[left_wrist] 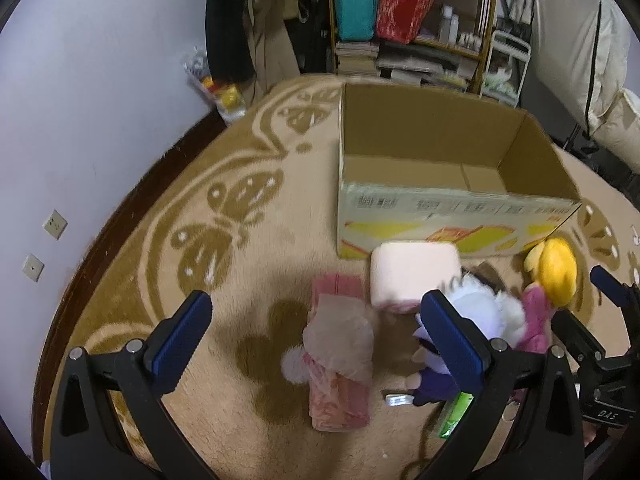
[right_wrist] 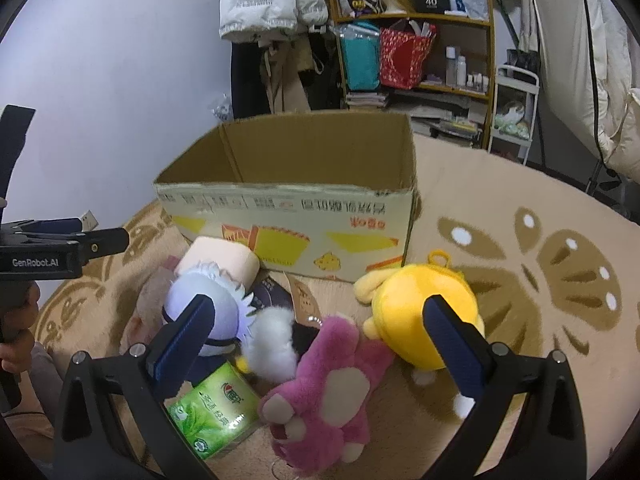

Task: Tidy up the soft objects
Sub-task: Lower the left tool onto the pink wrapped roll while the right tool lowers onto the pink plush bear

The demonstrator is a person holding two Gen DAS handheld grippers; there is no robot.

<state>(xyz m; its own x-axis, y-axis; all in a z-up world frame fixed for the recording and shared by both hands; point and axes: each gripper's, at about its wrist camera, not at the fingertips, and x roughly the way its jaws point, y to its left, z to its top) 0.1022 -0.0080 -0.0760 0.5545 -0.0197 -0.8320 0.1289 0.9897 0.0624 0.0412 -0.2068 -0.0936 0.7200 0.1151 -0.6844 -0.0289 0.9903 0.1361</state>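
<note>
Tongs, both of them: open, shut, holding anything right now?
Left tongs: open, holding nothing, above the pink wrapped plush.
Right tongs: open, holding nothing, above the magenta bear.

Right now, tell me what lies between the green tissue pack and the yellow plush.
The pink plush bear lies between the green tissue pack and the yellow plush, its upper end touching the yellow one. The right wrist view shows it.

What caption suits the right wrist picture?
Open hand-held gripper above plush toys heaped before an empty cardboard box.
</note>
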